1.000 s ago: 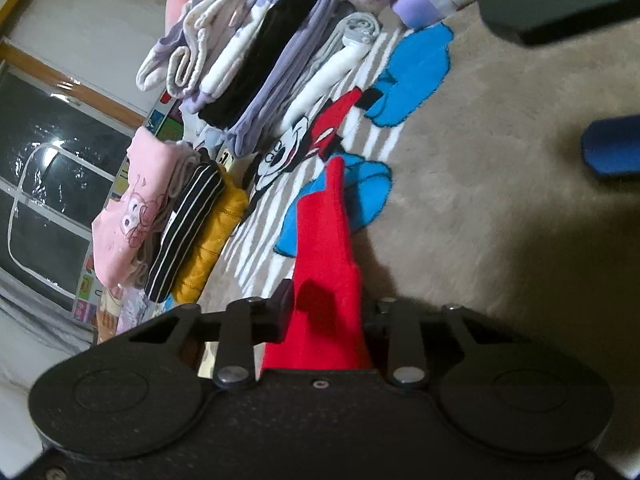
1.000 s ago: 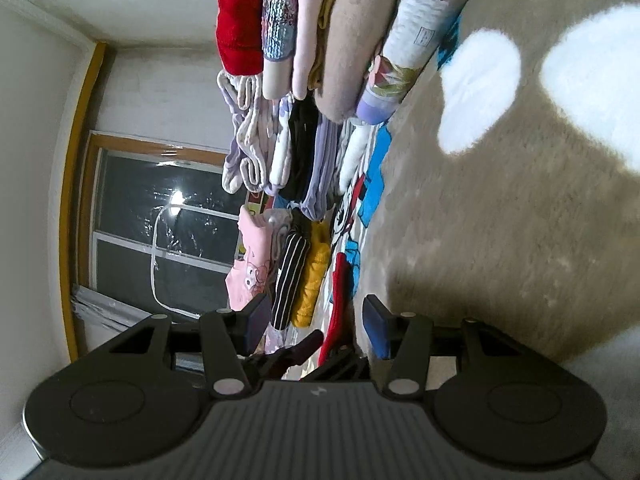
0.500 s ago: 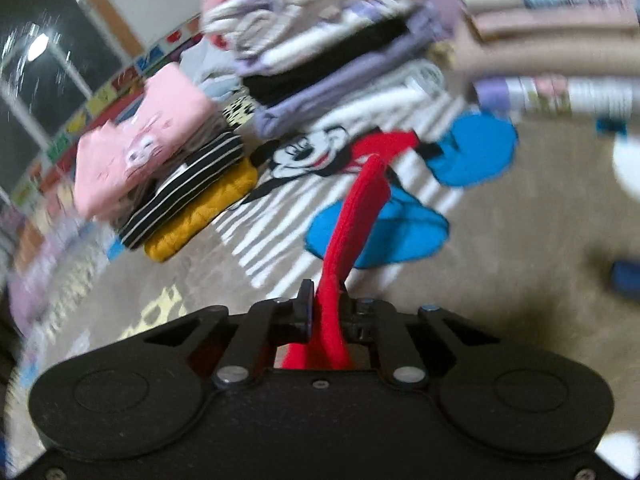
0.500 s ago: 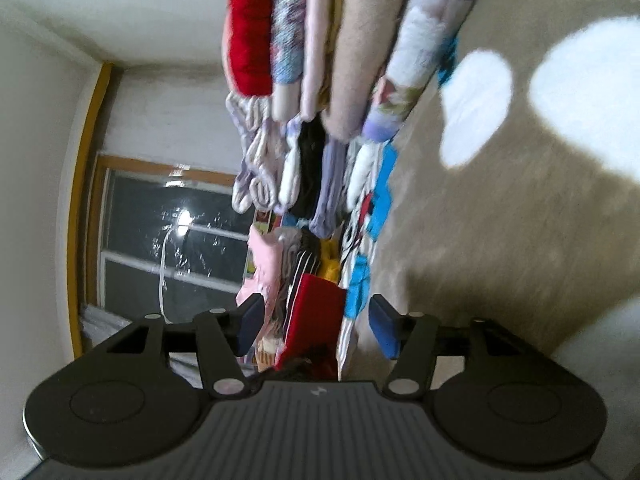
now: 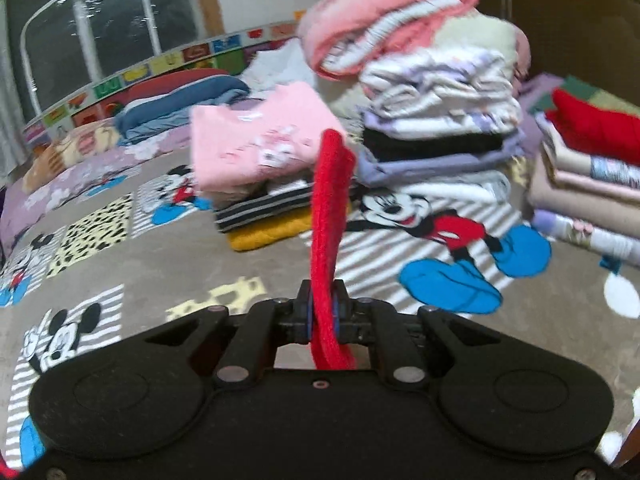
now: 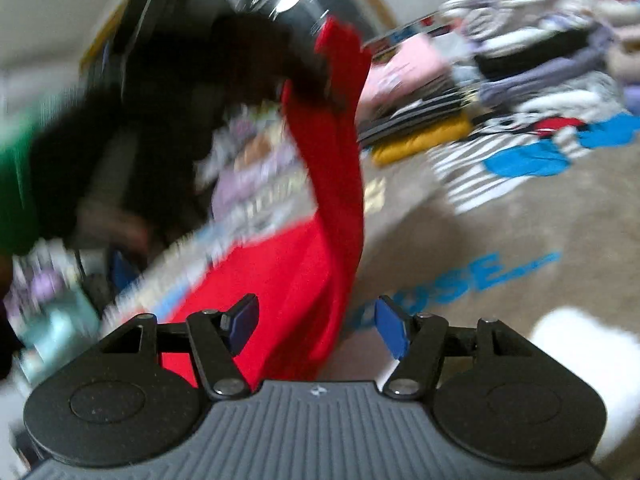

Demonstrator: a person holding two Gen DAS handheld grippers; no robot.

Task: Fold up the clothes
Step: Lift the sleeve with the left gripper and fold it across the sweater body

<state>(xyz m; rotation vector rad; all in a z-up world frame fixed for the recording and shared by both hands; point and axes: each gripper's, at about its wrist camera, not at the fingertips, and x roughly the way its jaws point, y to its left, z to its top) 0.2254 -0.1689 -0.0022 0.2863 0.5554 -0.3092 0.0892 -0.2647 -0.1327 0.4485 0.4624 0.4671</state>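
Our left gripper [image 5: 323, 312] is clamped tight on an edge of the red garment [image 5: 329, 216], which hangs lifted above the cartoon-print blanket [image 5: 460, 240]. Our right gripper [image 6: 316, 326] has just been opening, its jaws apart with red cloth between but unpinched. We should catch the matching edge there and draw it taut before folding.

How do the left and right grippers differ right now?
The left gripper is shut on the red garment; the right gripper is open, and its jaws have just been opening. The left pinches a thin fold of cloth; the right's blue pads stand apart and press nothing, with red cloth hanging loose between them. Both are black two-finger grippers at the same garment.
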